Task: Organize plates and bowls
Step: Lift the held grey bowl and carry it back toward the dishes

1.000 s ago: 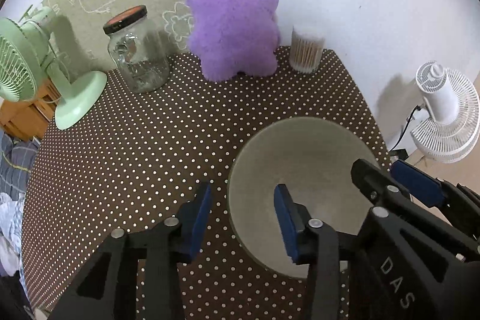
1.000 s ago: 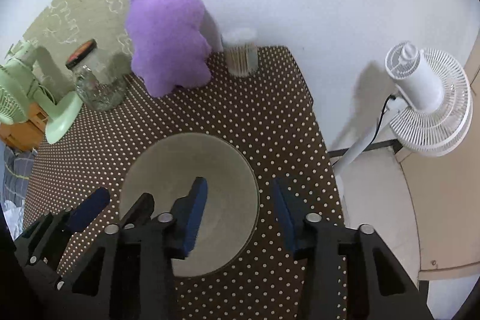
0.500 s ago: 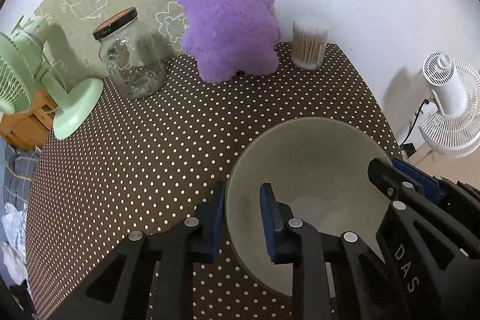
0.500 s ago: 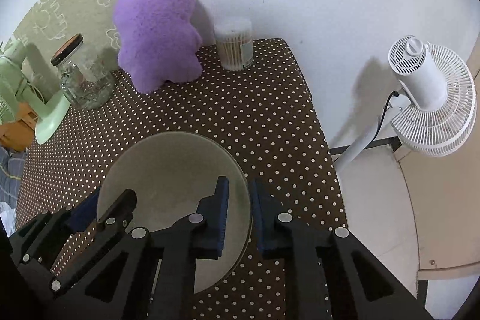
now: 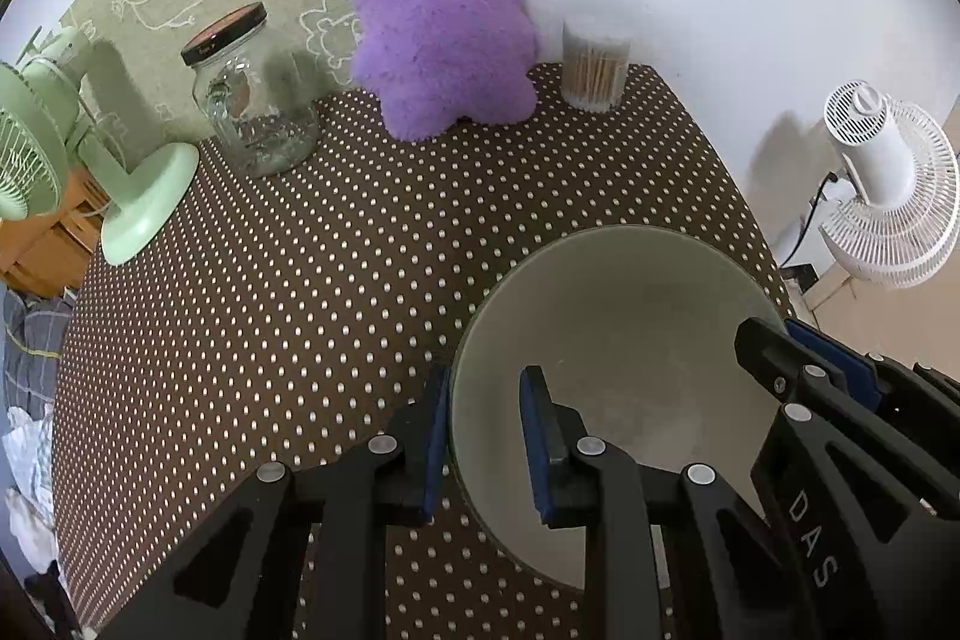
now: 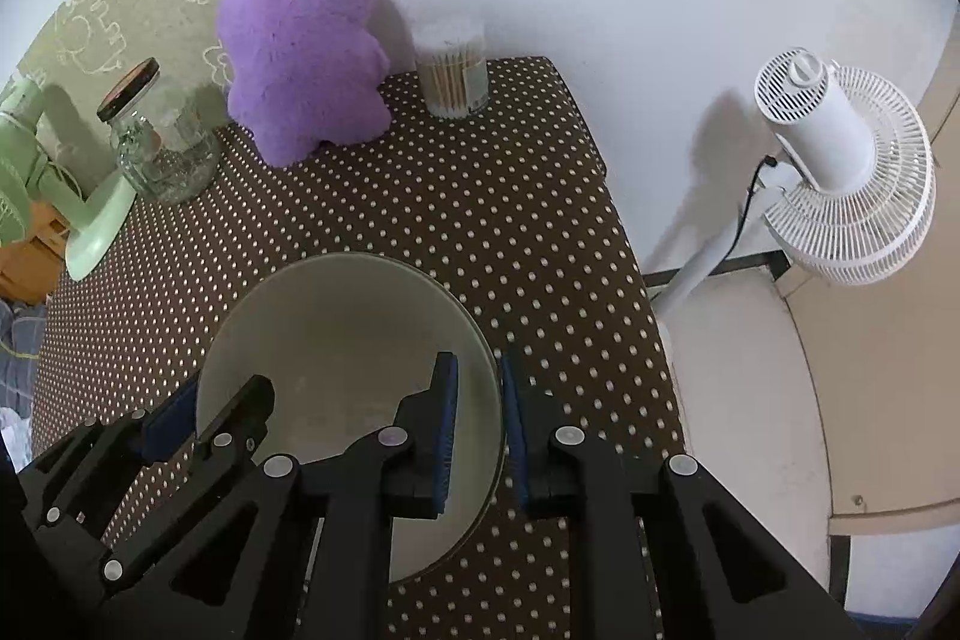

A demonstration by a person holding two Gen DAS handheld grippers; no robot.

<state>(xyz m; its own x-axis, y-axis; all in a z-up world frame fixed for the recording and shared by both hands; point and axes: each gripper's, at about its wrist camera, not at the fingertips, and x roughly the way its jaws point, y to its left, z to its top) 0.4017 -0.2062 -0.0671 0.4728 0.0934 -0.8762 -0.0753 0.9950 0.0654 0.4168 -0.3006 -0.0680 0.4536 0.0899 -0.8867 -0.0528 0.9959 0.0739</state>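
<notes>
On the dotted brown bench [image 5: 360, 280], at five o'clock, a pale round ceramic bowl [image 5: 630, 316] is clamped at opposite rims by left gripper [image 5: 483, 436] and right gripper [image 6: 480, 418] jaws; stacking is judged unstarted.

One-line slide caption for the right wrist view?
Right tool clamped on the near-right rim of a pale round ceramic bowl on a brown polka-dot tablecloth, left tool gripping the opposite rim.

Open dotted tabletop [image 5: 336, 280] ahead; jar [image 5: 255, 100], plush [image 5: 441, 10], swab tub [image 5: 594, 64] along back wall.
</notes>
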